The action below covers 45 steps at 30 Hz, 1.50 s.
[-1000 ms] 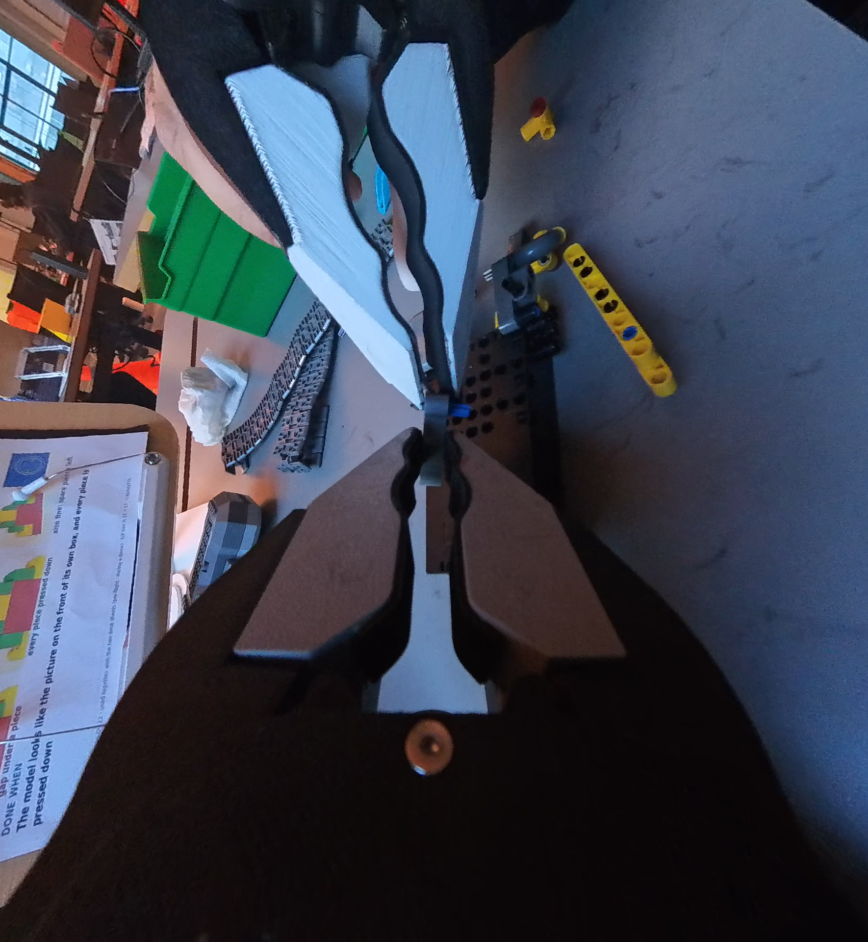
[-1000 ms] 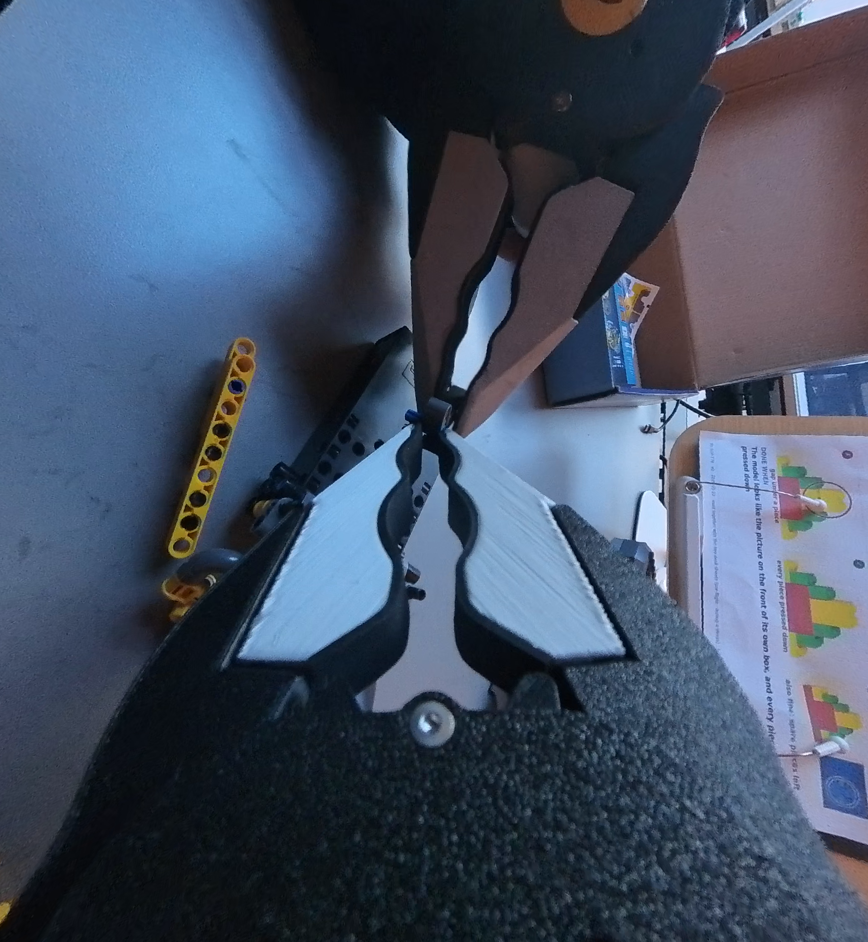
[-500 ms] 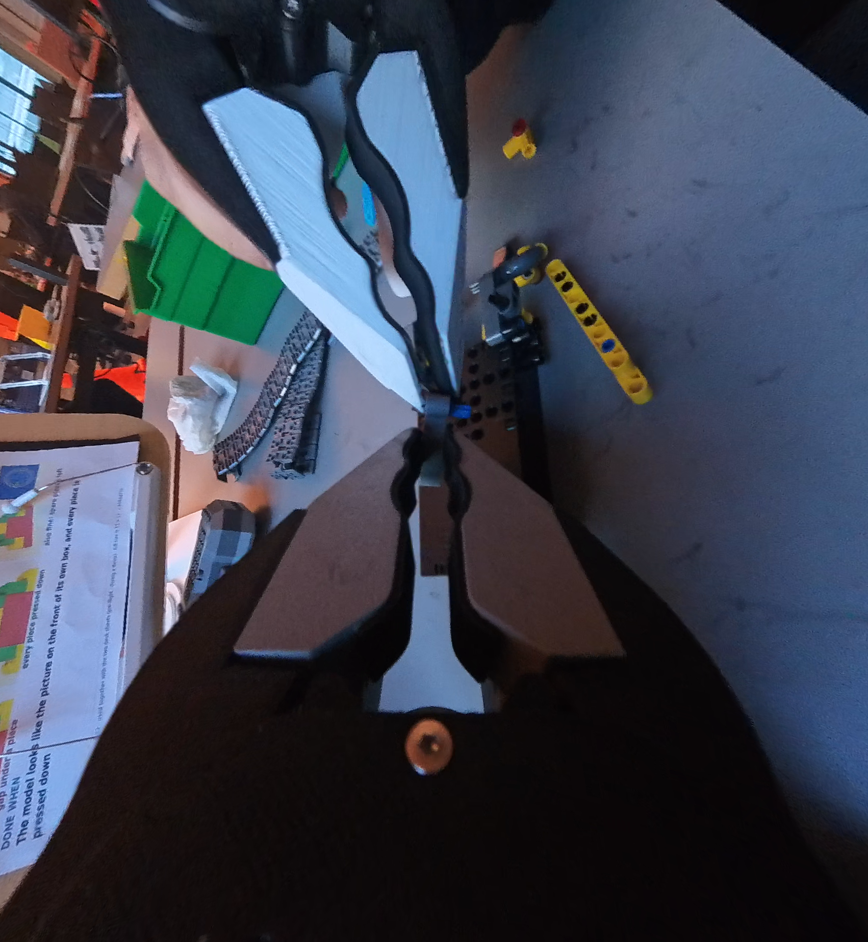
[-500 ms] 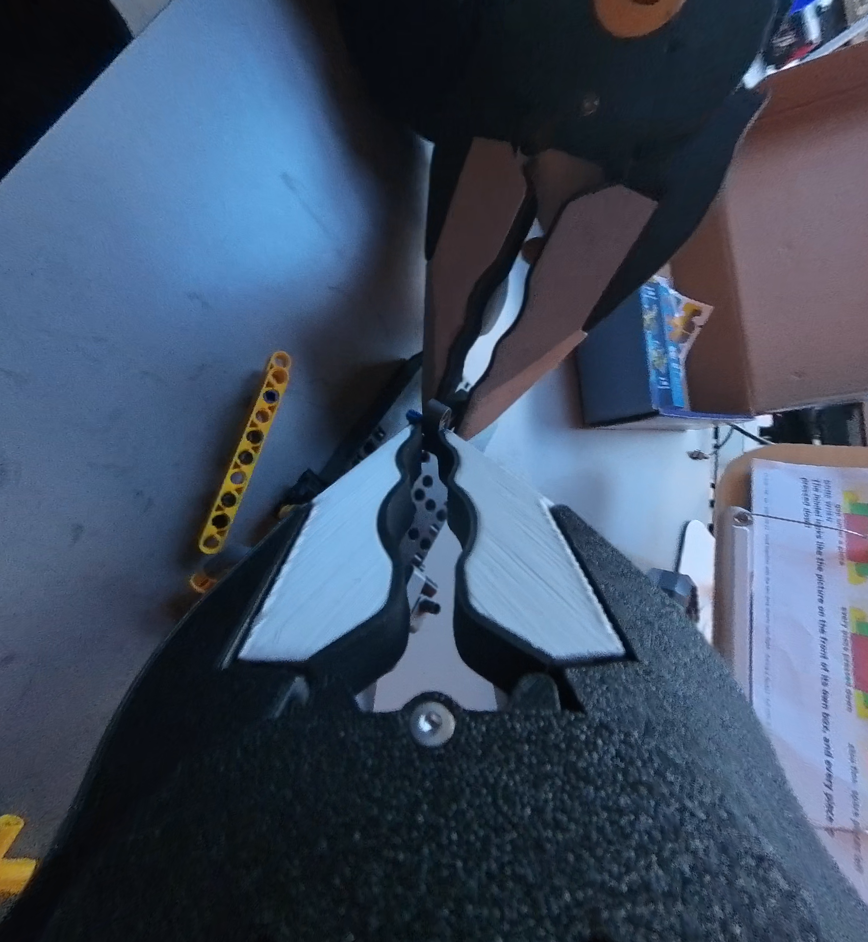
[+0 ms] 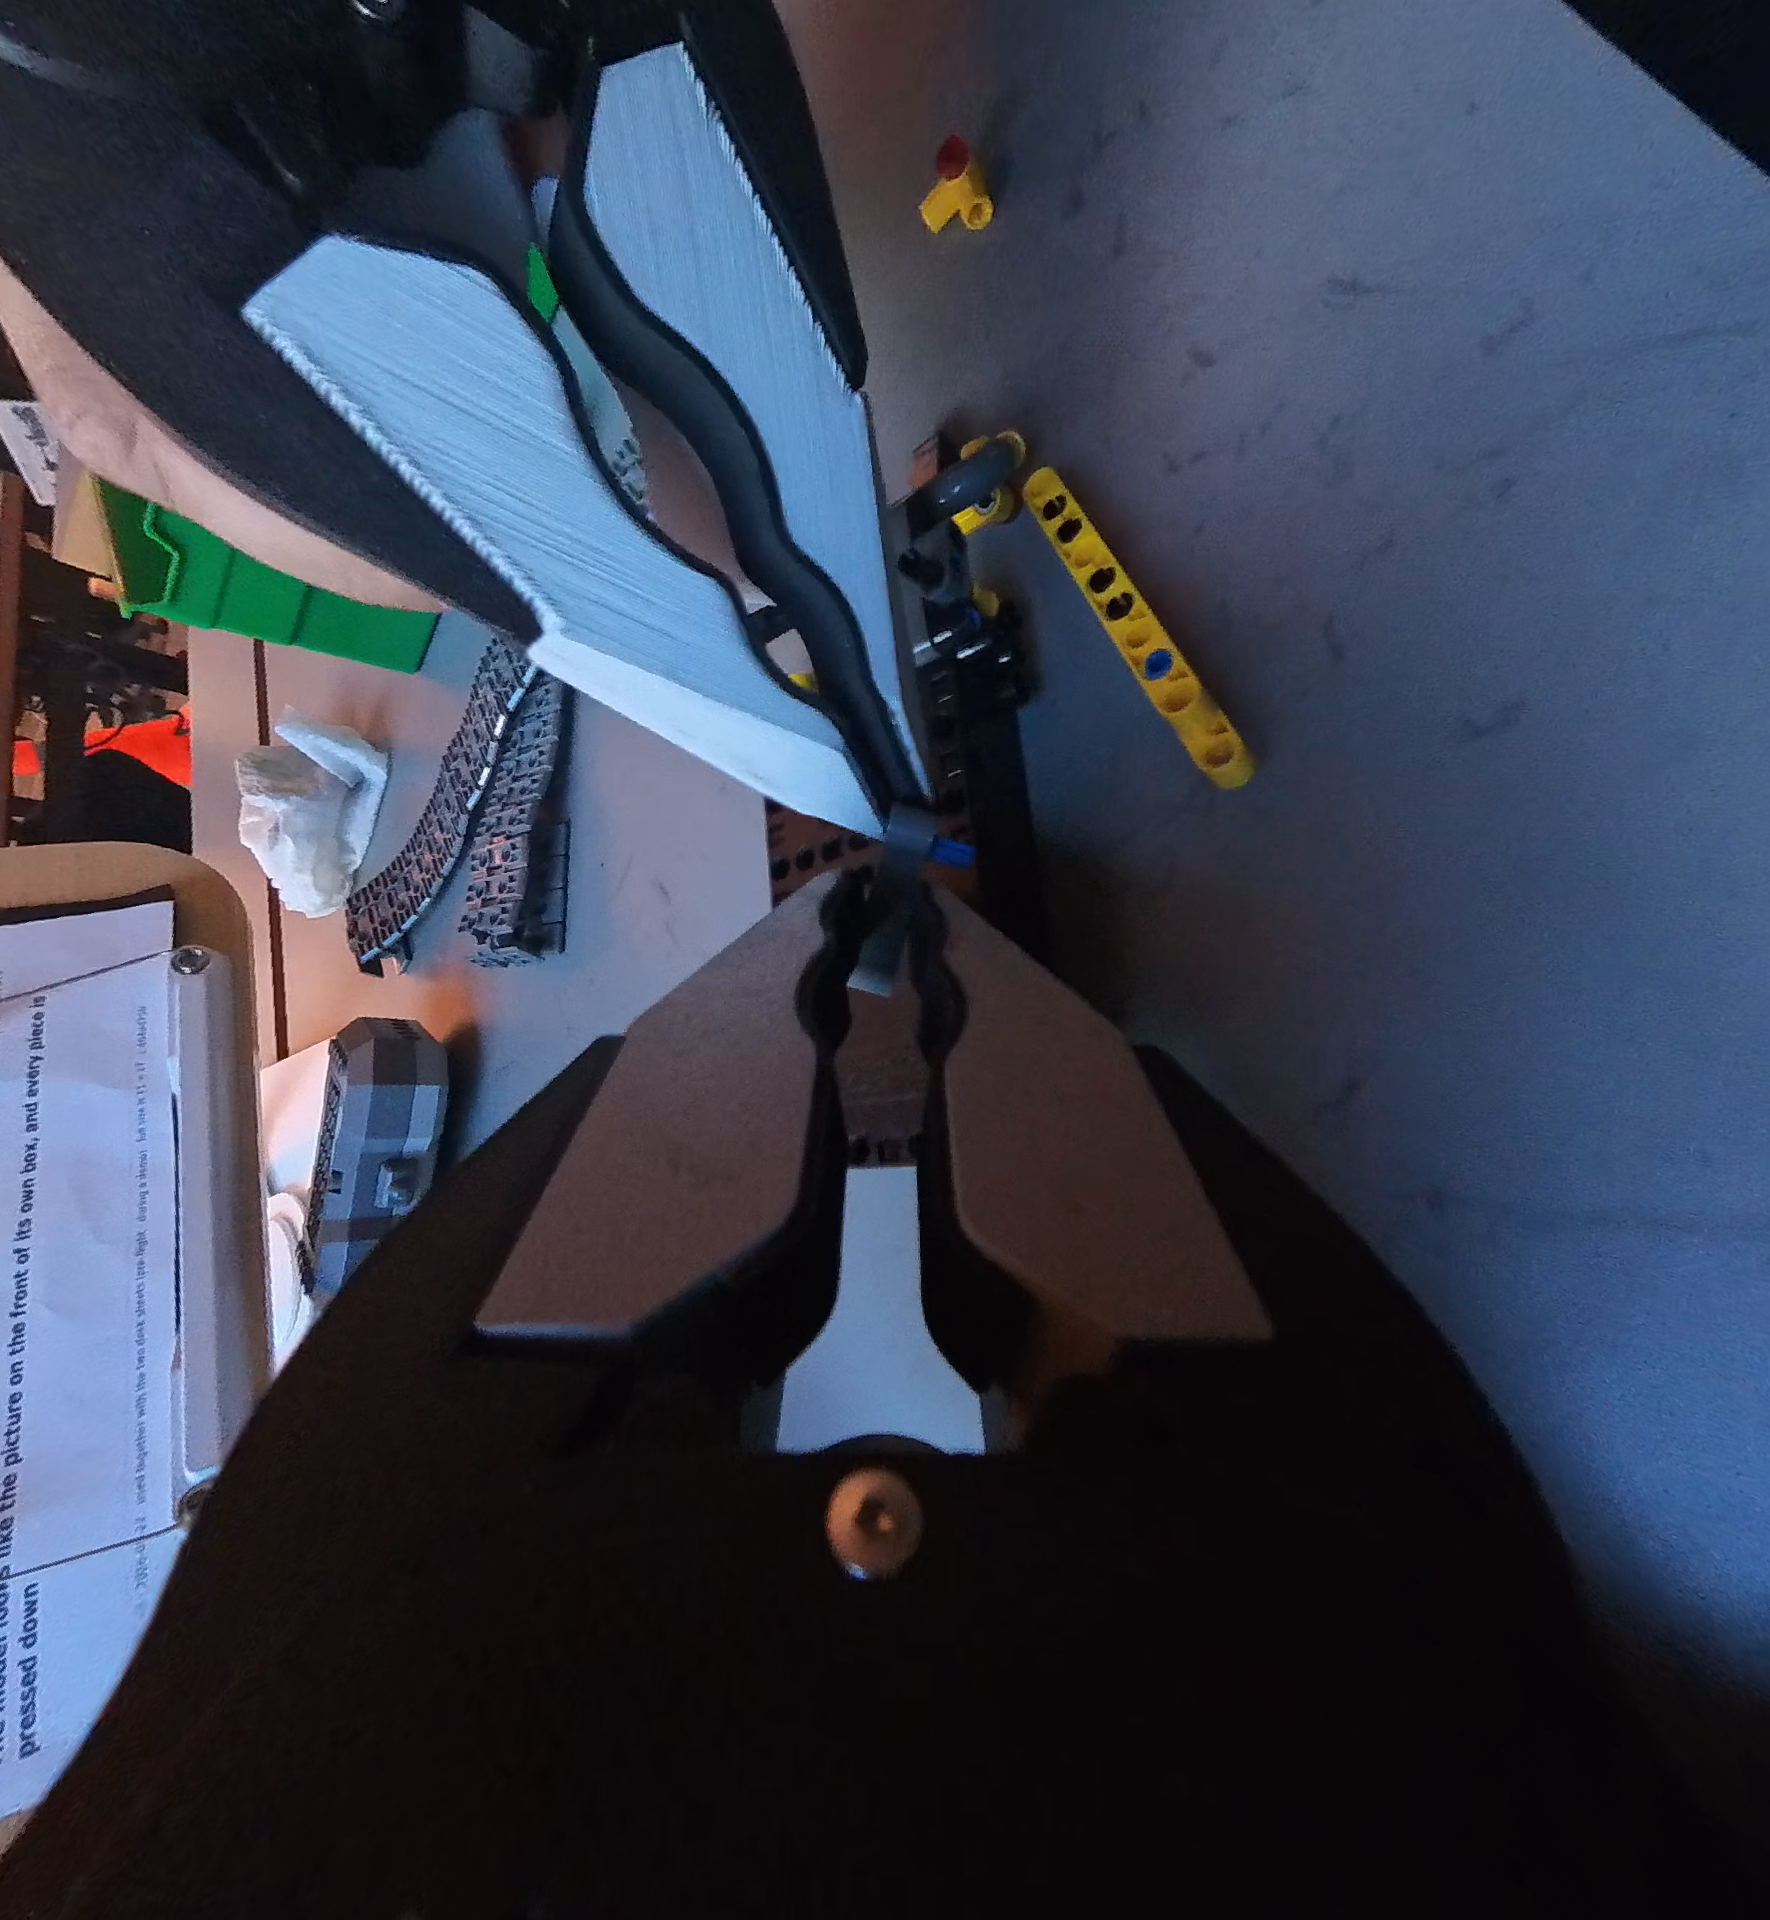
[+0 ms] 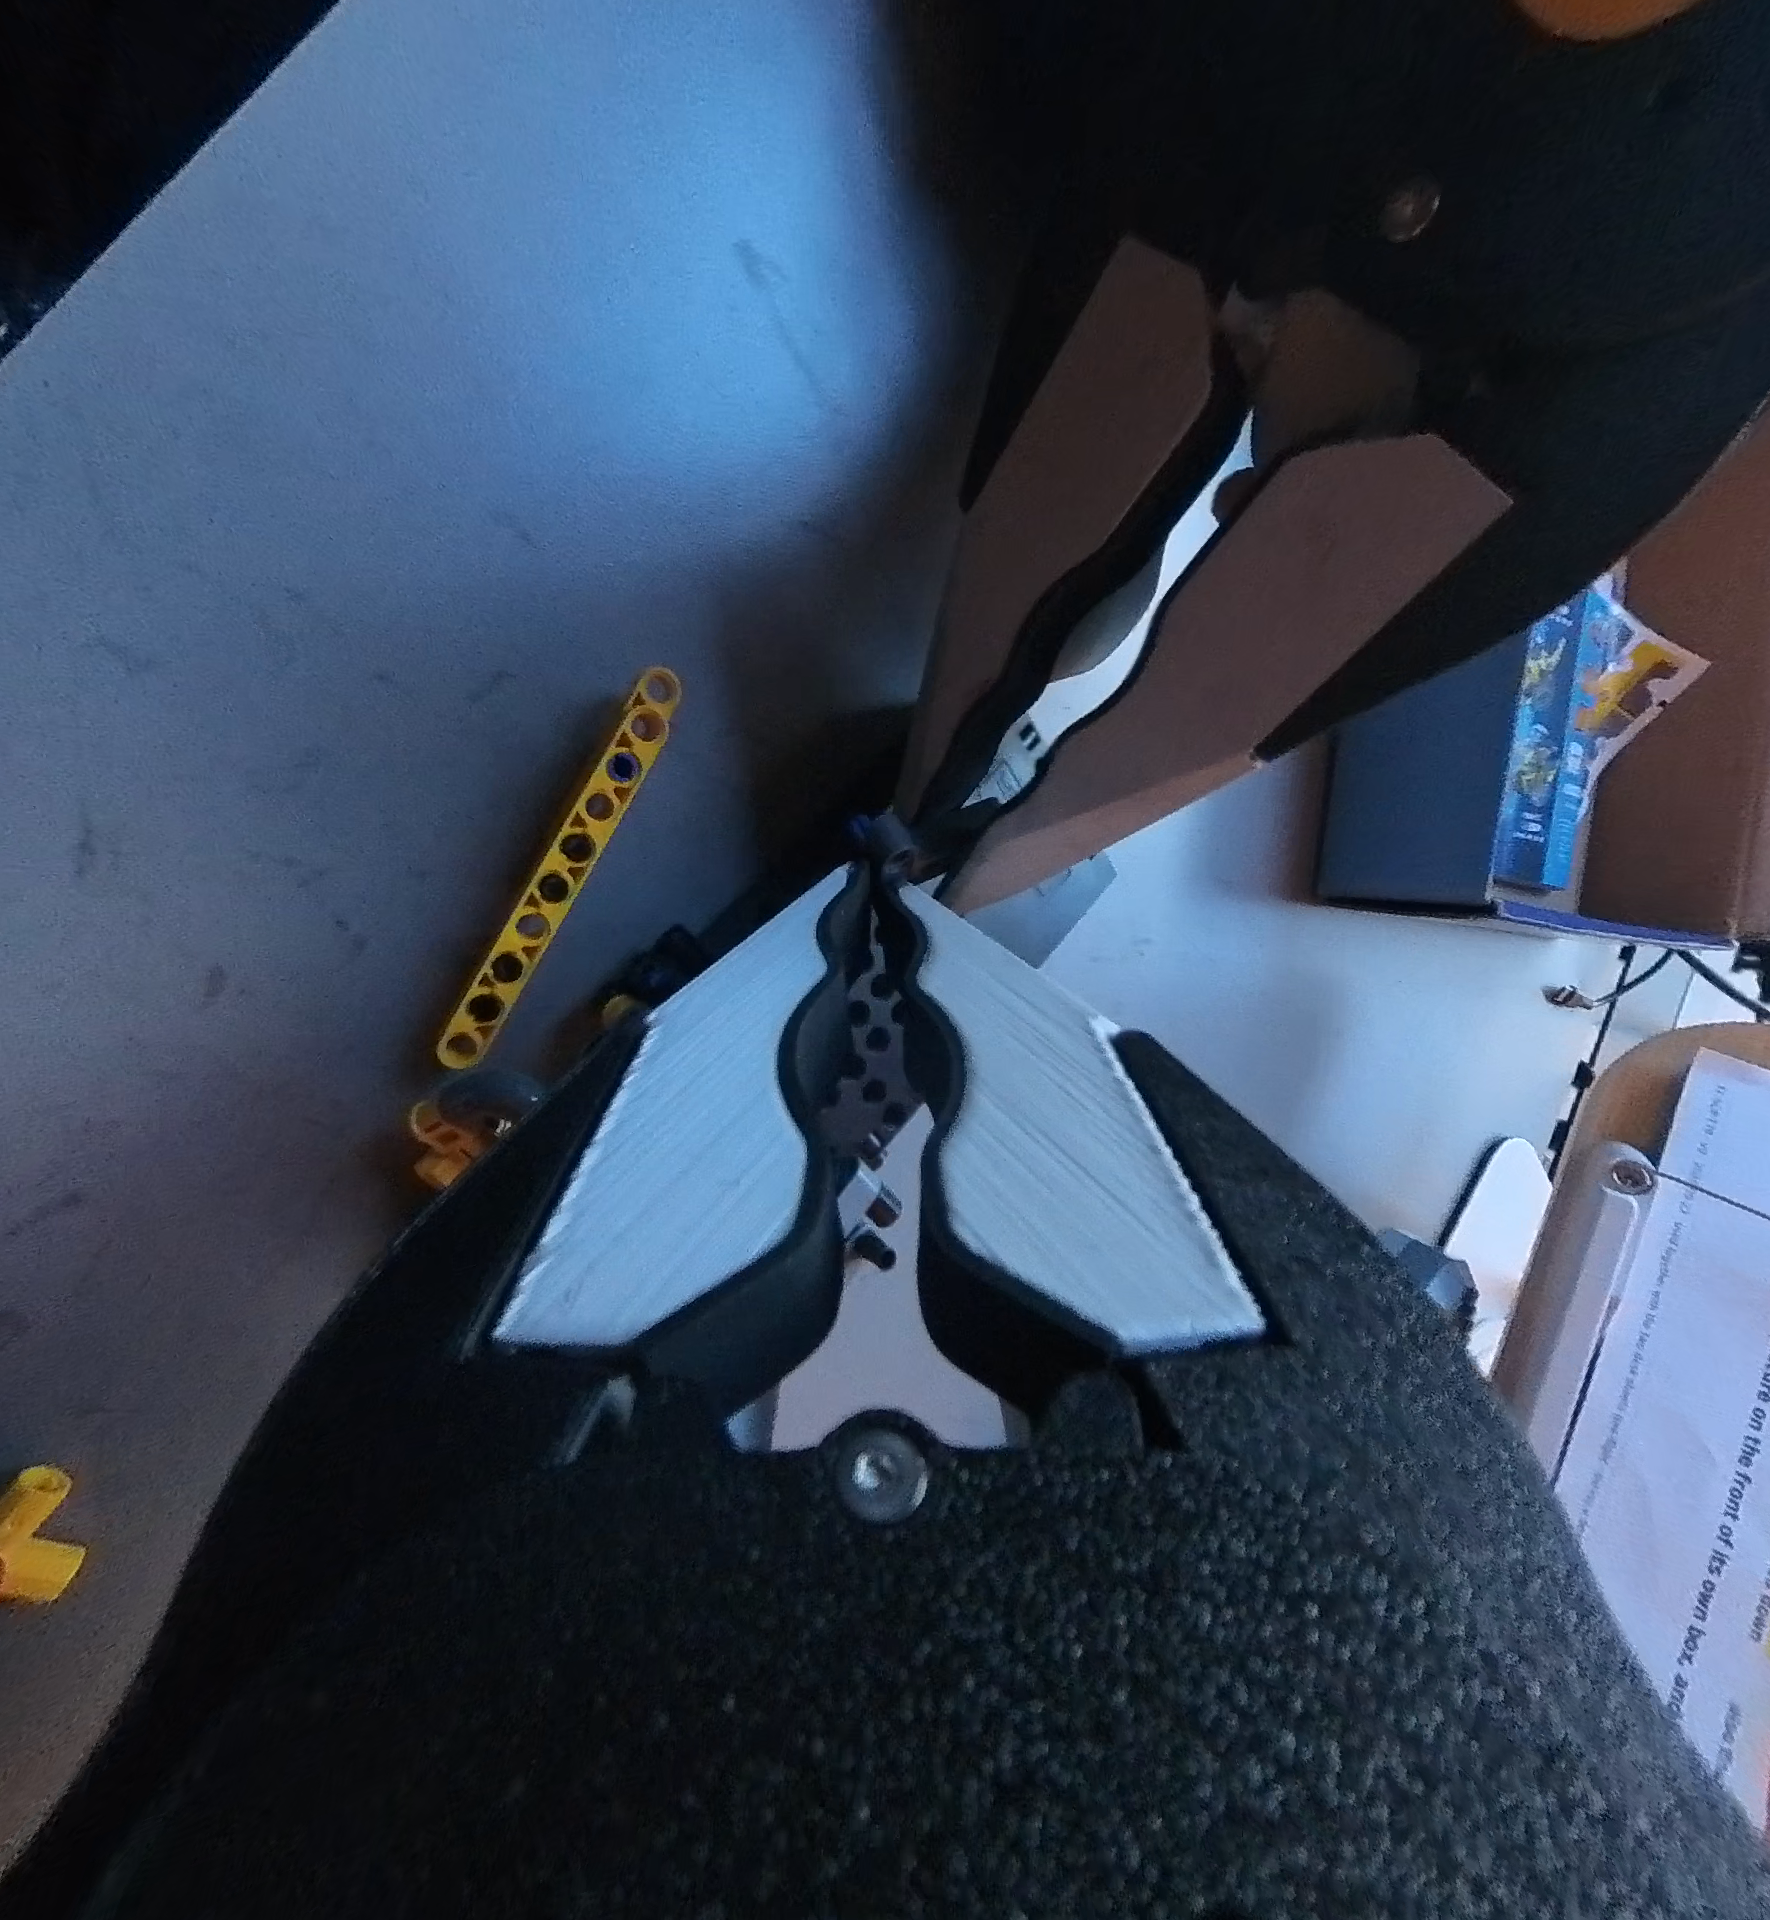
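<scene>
My left gripper (image 5: 886,899), with brown fingers, is shut on a small grey piece (image 5: 893,920) that carries a blue pin (image 5: 954,853). My right gripper (image 6: 873,883), with white fingers, meets it tip to tip and pinches the other end of the same grey piece (image 6: 889,836). The right gripper also shows in the left wrist view (image 5: 896,805), coming in from above. The left gripper shows in the right wrist view (image 6: 948,831), coming in from the upper right. Both hold the piece above a black perforated plate (image 5: 974,748) on the grey table.
A yellow holed beam (image 5: 1135,623) lies right of the plate, also in the right wrist view (image 6: 559,868). Nearby are a yellow connector with a red pin (image 5: 954,192), black track links (image 5: 476,821), crumpled tissue (image 5: 304,821), a green bin (image 5: 257,592), an instruction sheet (image 5: 39,1247) and a cardboard box (image 6: 1743,727). The grippers are tip to tip, or close to it.
Both grippers stay pinched on the grey piece. They have shifted and tilted together, so the yellow beam and plate have slid right in the right wrist view.
</scene>
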Tool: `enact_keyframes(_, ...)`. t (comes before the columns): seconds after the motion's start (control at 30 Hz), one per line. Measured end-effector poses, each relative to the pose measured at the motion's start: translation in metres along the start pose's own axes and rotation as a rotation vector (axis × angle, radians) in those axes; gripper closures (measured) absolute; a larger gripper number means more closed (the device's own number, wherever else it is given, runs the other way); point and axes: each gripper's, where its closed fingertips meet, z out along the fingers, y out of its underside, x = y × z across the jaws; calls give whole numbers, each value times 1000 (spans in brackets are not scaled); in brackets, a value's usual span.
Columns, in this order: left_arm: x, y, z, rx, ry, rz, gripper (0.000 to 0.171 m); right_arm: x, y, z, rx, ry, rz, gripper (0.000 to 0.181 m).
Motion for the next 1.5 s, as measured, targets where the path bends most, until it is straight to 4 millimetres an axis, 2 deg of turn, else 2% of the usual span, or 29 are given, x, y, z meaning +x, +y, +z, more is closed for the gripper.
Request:
enact_keyframes(0.27,3,2,1,-3,13,8,165,-1,0,3,-4,3,-1,181)
enact_keyframes(0.53,-1,-3,-2,50,-5,-24,166,3,-2,-5,53,122,69,179)
enact_keyframes(0.6,-1,-5,-2,59,-5,-27,167,-1,-2,-5,43,102,85,171)
enact_keyframes(0.67,-1,-4,-2,51,-7,-23,166,-1,-3,-6,41,99,86,179)
enact_keyframes(0.77,1,-9,-1,52,-5,-14,167,-3,-3,-6,26,63,69,180)
enact_keyframes(0.97,-1,-2,0,13,-16,-34,166,3,0,-1,3,79,71,181)
enact_keyframes(1.37,1,1,2,-7,6,-37,166,0,2,2,4,-42,31,181)
enact_keyframes(1.43,1,1,2,-3,8,-41,166,11,7,-1,6,14,95,181)
enact_keyframes(1.5,-13,7,-2,-3,-54,-81,165,39,14,-16,66,141,275,178)
